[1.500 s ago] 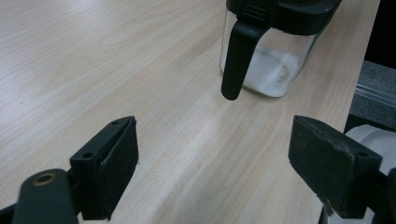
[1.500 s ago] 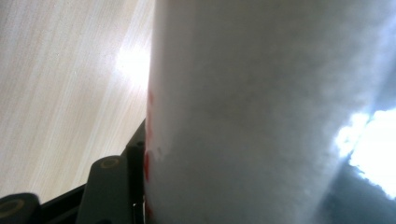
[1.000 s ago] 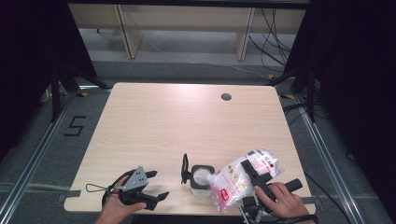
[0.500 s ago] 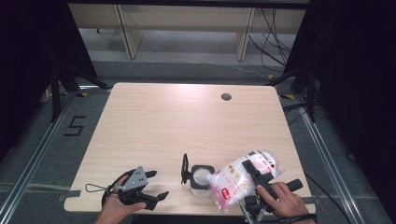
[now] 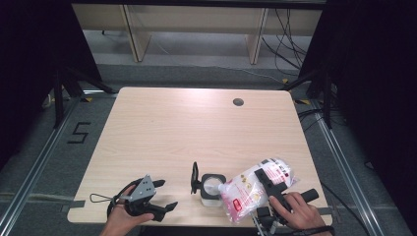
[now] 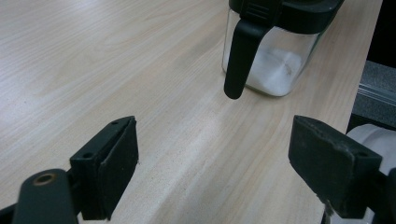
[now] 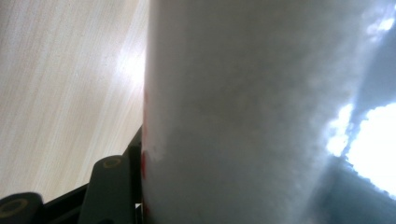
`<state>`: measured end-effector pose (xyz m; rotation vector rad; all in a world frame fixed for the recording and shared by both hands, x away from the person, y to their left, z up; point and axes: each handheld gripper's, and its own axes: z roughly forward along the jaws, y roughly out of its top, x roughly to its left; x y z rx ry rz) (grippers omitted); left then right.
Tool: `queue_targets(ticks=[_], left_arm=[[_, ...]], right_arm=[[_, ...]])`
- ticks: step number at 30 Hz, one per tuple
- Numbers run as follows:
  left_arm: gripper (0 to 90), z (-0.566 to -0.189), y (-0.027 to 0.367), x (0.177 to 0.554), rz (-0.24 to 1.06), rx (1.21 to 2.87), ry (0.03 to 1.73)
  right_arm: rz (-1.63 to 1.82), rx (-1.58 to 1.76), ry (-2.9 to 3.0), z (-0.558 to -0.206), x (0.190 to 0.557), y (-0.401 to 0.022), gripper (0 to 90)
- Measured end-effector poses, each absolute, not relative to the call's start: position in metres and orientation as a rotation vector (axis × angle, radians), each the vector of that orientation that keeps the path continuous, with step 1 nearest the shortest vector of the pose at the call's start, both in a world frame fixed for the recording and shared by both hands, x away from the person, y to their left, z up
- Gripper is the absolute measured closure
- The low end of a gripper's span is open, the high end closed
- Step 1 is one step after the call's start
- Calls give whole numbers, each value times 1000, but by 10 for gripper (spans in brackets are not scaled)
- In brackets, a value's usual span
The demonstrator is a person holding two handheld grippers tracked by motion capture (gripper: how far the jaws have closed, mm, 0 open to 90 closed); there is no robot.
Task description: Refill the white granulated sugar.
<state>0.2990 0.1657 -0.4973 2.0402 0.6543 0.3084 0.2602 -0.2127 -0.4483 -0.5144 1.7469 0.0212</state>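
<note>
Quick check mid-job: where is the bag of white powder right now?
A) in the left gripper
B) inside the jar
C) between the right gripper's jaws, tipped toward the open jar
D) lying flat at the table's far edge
C: the bag sits clamped in the right gripper, its corner angled toward the jar, whose lid is flipped open.

I see a clear plastic bag (image 5: 255, 189) of white powder with red print, tilted over the open glass jar (image 5: 212, 188), whose black lid (image 5: 194, 178) stands up, near the table's front edge.
</note>
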Motion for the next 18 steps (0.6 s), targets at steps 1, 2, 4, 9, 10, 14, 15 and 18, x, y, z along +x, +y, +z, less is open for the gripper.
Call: queue_targets(ticks=[1, 2, 4, 9, 10, 14, 15, 18], left_arm=[[159, -498, 165, 298, 302, 2037, 667], [159, -497, 165, 298, 306, 2040, 668], [159, -497, 165, 298, 307, 2039, 662], [159, -497, 166, 299, 320, 2047, 646], [159, -497, 166, 299, 317, 2042, 650], [159, -498, 164, 298, 307, 2027, 666], [159, -498, 164, 298, 311, 2027, 663], [159, -498, 164, 298, 312, 2027, 664]], right_arm=[[23, -500, 1758, -449, 260, -213, 433], [28, -481, 1761, -449, 259, -213, 433], [20, -470, 1772, -449, 258, -213, 434], [21, -473, 1764, -449, 258, -214, 434], [22, -476, 1763, -449, 258, -213, 434], [20, -486, 1768, -448, 258, -213, 434], [21, -480, 1771, -449, 258, -213, 434], [20, -494, 1761, -447, 258, -213, 435]])
